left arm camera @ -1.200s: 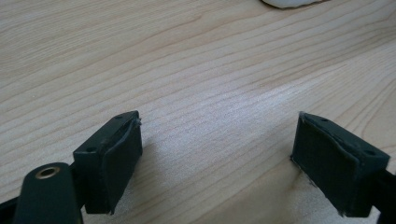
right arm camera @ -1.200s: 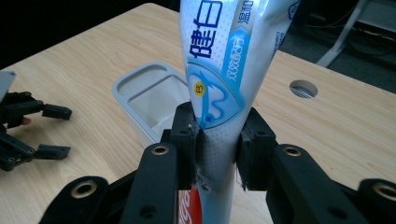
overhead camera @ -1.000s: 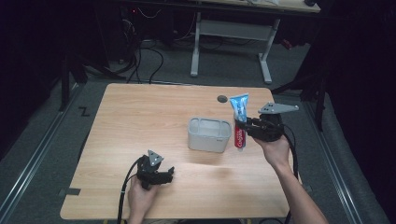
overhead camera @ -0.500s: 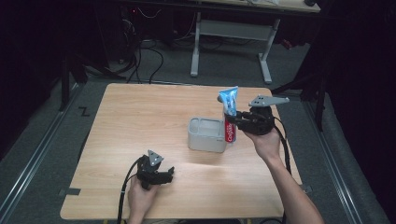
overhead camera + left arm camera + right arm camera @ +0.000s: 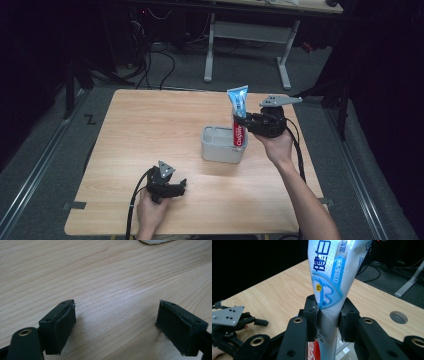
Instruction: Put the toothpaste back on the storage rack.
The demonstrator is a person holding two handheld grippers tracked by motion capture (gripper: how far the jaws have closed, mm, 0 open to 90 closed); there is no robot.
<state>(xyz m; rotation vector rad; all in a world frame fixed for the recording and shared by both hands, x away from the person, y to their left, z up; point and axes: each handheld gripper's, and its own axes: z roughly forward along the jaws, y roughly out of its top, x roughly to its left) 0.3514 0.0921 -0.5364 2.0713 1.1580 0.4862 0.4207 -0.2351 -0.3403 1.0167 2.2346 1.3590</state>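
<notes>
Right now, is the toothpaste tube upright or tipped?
Upright. The tube stands crimp end up, clamped mid-body by the right tongs, its lower end at the bin. Whether it sits inside: cannot tell.

Wooden table (image 5: 150,130), grey bin (image 5: 220,147) on it

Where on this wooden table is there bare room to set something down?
The far left of the light wooden table is bare, from the grey plastic bin to the left edge. It is crowded where the right gripper holds the blue-and-white toothpaste tube above the bin.
</notes>
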